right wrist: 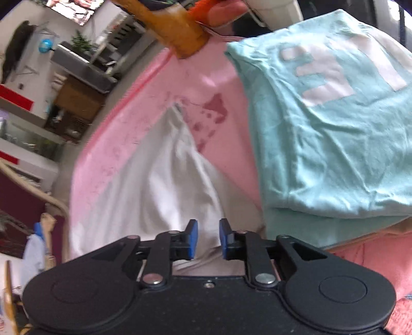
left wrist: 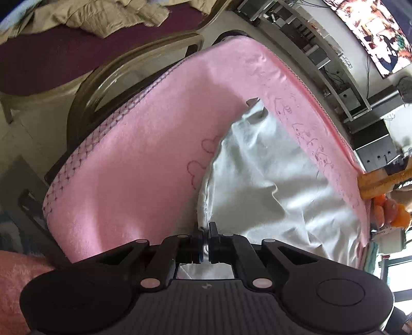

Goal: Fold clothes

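A white garment [left wrist: 270,180] lies crumpled on a table covered by a pink towel [left wrist: 128,167]. My left gripper [left wrist: 206,229] is shut on the garment's near hem, and the cloth edge runs up from between its fingers. In the right wrist view the same white garment [right wrist: 159,180] spreads away in a narrowing shape over the pink towel [right wrist: 226,144]. My right gripper [right wrist: 208,232] stands open just above the garment's near part, its blue pads [right wrist: 192,239] apart and not pressing the cloth. A folded teal T-shirt [right wrist: 334,144] with white print lies to the right.
A yellow-brown object [right wrist: 177,28] and orange fruit [left wrist: 391,214] sit at the table's far edge. A chair with a maroon seat [left wrist: 51,59] carries beige clothes [left wrist: 90,18] beyond the left edge. Salmon cloth [right wrist: 373,255] lies under the teal shirt. Shelves line the wall.
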### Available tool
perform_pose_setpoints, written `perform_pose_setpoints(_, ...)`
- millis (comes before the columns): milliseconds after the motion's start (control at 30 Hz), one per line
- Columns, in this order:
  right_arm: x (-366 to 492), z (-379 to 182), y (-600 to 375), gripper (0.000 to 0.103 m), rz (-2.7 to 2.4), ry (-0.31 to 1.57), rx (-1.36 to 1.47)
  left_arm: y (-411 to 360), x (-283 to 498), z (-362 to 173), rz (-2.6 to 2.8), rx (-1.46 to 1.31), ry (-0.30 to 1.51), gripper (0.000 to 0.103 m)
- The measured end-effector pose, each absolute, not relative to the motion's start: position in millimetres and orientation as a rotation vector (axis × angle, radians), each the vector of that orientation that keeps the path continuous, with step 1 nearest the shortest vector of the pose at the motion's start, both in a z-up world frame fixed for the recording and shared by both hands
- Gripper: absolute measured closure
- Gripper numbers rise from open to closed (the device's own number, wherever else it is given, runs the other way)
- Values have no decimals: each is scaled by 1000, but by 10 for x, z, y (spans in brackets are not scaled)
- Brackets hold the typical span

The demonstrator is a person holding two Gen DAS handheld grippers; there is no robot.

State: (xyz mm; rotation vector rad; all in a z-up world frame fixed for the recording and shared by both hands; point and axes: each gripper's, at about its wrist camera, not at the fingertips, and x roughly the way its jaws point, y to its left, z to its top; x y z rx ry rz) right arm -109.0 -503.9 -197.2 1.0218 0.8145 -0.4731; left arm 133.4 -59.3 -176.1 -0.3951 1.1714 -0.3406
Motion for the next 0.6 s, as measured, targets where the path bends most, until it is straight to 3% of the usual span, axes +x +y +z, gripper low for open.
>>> perform_pose_setpoints(133, -1043, -2027, -5054, 83, -533, 818, 1023, -595, 1342, -1796, -335, -392, 1177, 101)
perform_pose_setpoints(400, -647, -1929, -4608, 83, -396, 900, 680, -602, 1360, -1821, -341, -393, 1179, 101)
perform_pose_setpoints(600, -774, -1872, -4739, 80, -386, 821, 816, -575, 1371, -1839, -340, -415, 1187, 100)
